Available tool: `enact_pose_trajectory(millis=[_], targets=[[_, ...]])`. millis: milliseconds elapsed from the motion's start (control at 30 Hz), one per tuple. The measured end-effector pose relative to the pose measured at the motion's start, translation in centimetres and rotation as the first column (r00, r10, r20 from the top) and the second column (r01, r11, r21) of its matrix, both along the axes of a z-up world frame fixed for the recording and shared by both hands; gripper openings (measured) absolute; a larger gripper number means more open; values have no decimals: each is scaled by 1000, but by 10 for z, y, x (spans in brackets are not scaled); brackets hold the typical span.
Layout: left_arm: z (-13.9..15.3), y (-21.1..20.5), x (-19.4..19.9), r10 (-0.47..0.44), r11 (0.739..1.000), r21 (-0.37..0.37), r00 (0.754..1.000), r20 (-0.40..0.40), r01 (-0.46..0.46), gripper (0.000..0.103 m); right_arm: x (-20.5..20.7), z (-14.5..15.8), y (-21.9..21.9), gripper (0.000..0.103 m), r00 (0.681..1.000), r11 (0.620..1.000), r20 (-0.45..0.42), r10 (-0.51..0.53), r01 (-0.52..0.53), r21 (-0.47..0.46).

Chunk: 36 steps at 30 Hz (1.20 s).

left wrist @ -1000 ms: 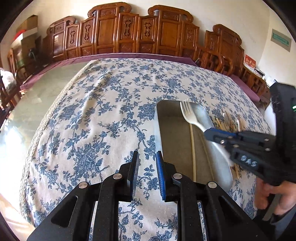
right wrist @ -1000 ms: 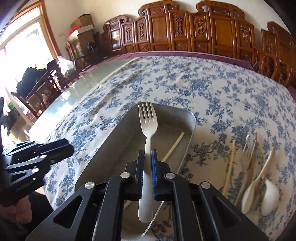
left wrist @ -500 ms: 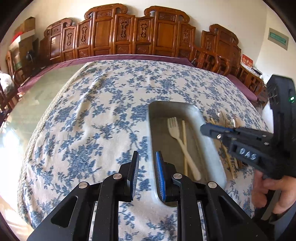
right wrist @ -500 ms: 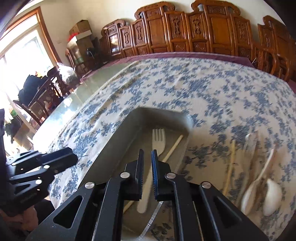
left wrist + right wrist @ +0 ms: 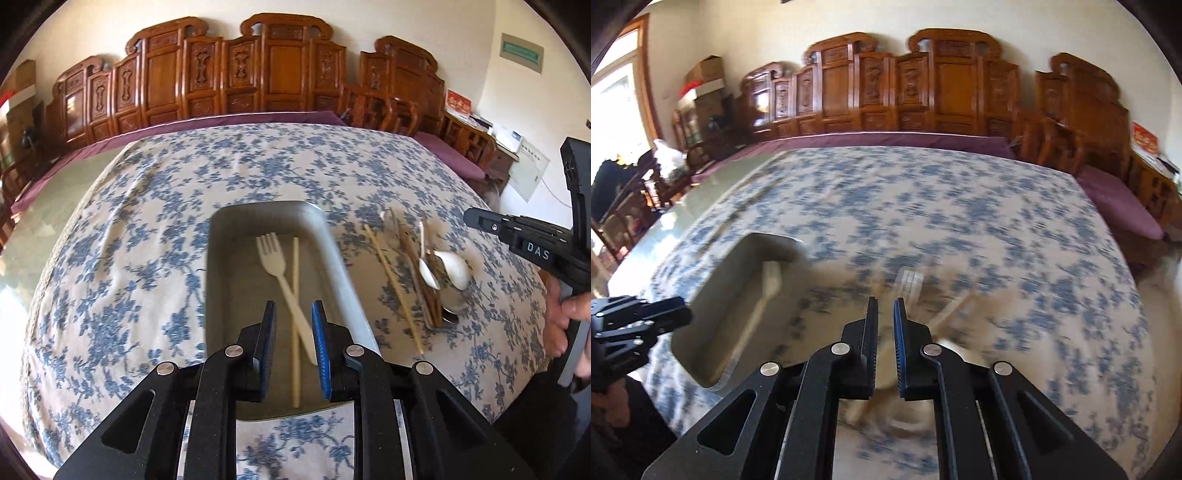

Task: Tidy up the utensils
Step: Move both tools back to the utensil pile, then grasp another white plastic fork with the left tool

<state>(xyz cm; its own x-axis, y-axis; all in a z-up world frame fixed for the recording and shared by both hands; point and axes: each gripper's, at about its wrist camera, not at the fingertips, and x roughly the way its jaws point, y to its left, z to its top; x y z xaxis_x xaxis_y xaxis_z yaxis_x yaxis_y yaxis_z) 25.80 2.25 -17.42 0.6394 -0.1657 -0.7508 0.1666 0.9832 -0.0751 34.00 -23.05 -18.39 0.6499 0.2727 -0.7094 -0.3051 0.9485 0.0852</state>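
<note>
A grey rectangular tray (image 5: 221, 266) lies on the blue-flowered tablecloth and holds a cream plastic fork (image 5: 275, 258) crossed over one chopstick (image 5: 295, 295). My left gripper (image 5: 293, 314) is open and empty above the tray's near end. To the right of the tray lies a pile of utensils (image 5: 436, 273): white spoons, a chopstick, dark wooden pieces. My right gripper (image 5: 884, 310) is slightly open and empty, over that blurred pile (image 5: 912, 284). It also shows in the left wrist view (image 5: 476, 218), far right. The tray shows in the right wrist view (image 5: 713, 295) at left.
The tablecloth (image 5: 147, 221) covers a large table with a bare glass strip (image 5: 44, 206) on the left. Carved wooden chairs (image 5: 258, 74) line the far edge. The left gripper also shows in the right wrist view (image 5: 639, 317), at left.
My right gripper let go of the fork into the tray, then swung right to the utensil pile. My left gripper moved right, over the tray's near end.
</note>
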Motion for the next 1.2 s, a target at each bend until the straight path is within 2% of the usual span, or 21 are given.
enact_pose_trajectory(millis=[200,300,367,533,867,1100,1200], targets=[[-3,-22,-1,-45,999,17,999,-3,45,26,-2,-17,-25,10,998,998,0,-56,56,-9],[-6,-34,0,-66,997,24,998,-12,67,32,-4,-30,-28,22,998,997,-8,-69,69,-28],[-7,-43,2,-80,996,32,997,-19,81,34,-4,-41,-32,23,997,997,-33,-70,70,-20],[-9,-68,8,-117,991,58,992,-41,119,35,-3,-51,-36,24,998,999,-51,-47,46,-17],[-26,-106,44,-169,982,60,979,-112,177,35,1,-41,-63,24,997,997,-36,-72,73,30],[-35,-137,79,-205,978,-1,968,-145,207,34,3,-41,-71,24,996,996,-38,-79,81,47],[-42,-145,89,-210,978,-23,962,-172,209,26,4,-42,-71,24,996,996,-42,-78,80,51]])
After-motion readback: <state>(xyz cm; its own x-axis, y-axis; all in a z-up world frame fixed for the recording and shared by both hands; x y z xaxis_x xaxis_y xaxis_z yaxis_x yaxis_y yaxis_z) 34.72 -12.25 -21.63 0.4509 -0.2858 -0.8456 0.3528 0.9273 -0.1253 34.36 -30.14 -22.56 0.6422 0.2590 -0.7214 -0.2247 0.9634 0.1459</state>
